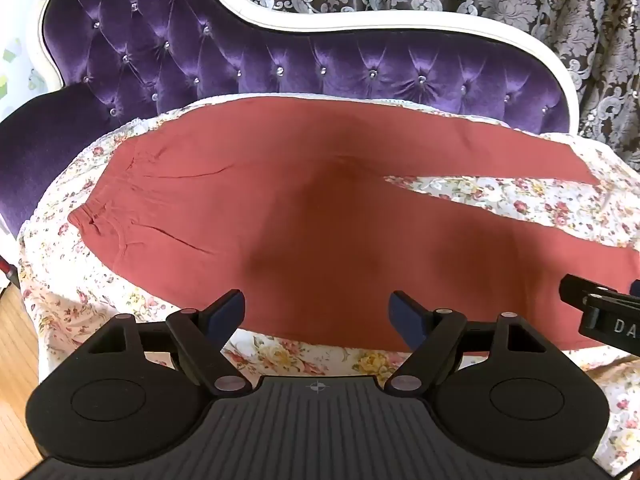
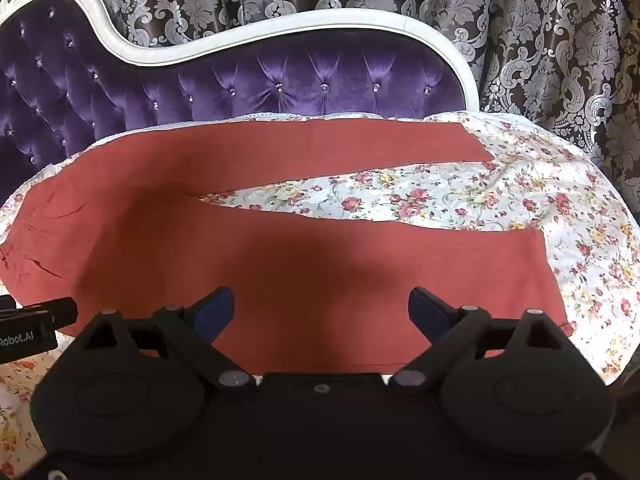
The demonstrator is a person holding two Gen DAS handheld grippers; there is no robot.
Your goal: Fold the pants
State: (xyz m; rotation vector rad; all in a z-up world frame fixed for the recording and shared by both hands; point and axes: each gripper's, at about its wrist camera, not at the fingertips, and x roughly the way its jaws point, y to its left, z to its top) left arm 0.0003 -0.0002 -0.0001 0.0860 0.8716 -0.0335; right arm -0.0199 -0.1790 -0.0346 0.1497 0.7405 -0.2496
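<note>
Black tool [image 1: 316, 312], blue finger pads [image 1: 230, 312], silver pivot screws, ribbed grey base, crosshair mark.

Rust-red pants [image 1: 280, 208] lie flat, unfolded (legs splayed apart, waistband at left).

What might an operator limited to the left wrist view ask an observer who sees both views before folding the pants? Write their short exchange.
Operator: Where does the near leg end? It runs off my right edge.
Observer: The near leg's hem lies flat on the floral sheet, with sheet showing beyond it.
Operator: Is the right gripper open? I see only its side.
Observer: The right gripper is open, with nothing between its pads, and points at the near leg of the pants.
</note>
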